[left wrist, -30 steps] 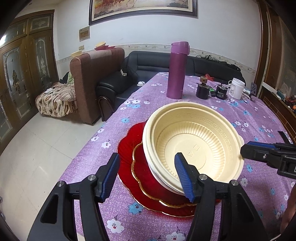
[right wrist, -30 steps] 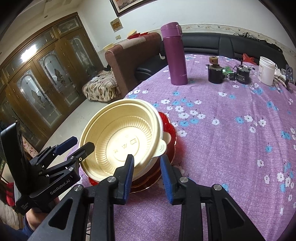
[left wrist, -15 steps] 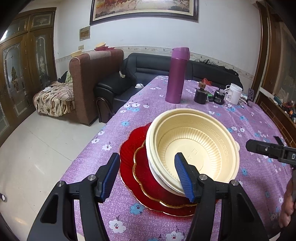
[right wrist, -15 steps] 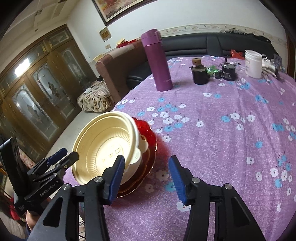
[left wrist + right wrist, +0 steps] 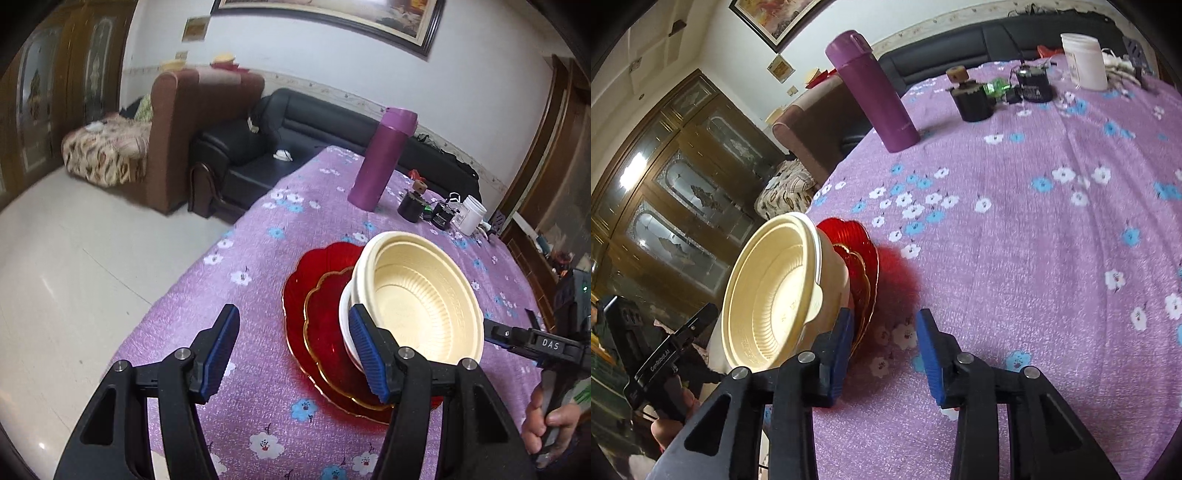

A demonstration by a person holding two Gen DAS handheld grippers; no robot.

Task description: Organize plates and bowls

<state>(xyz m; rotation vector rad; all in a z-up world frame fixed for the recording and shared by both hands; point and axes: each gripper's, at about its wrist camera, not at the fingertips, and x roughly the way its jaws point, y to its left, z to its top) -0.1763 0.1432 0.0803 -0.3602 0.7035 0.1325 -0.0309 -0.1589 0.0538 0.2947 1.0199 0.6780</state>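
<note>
A stack stands near the table's near-left edge: cream plastic bowls (image 5: 421, 299) nested on a small red gold-rimmed plate (image 5: 325, 332), on a larger red plate (image 5: 317, 266). The stack also shows in the right wrist view, bowls (image 5: 772, 295) over red plates (image 5: 857, 240). My left gripper (image 5: 295, 350) is open and empty, above the table just left of the stack. My right gripper (image 5: 884, 350) is open and empty, just right of the stack. Each gripper shows at the edge of the other's view.
A purple flowered cloth (image 5: 1015, 240) covers the table. A tall purple flask (image 5: 384, 158), two dark jars (image 5: 412, 206) and a white jar (image 5: 471, 216) stand at the far side. A black sofa (image 5: 258, 162) and brown armchair lie beyond the left edge.
My right gripper opened wide and drew back from the bowl rim to the right of the stack. My left gripper pulled back and to the left. The stack stayed put.
</note>
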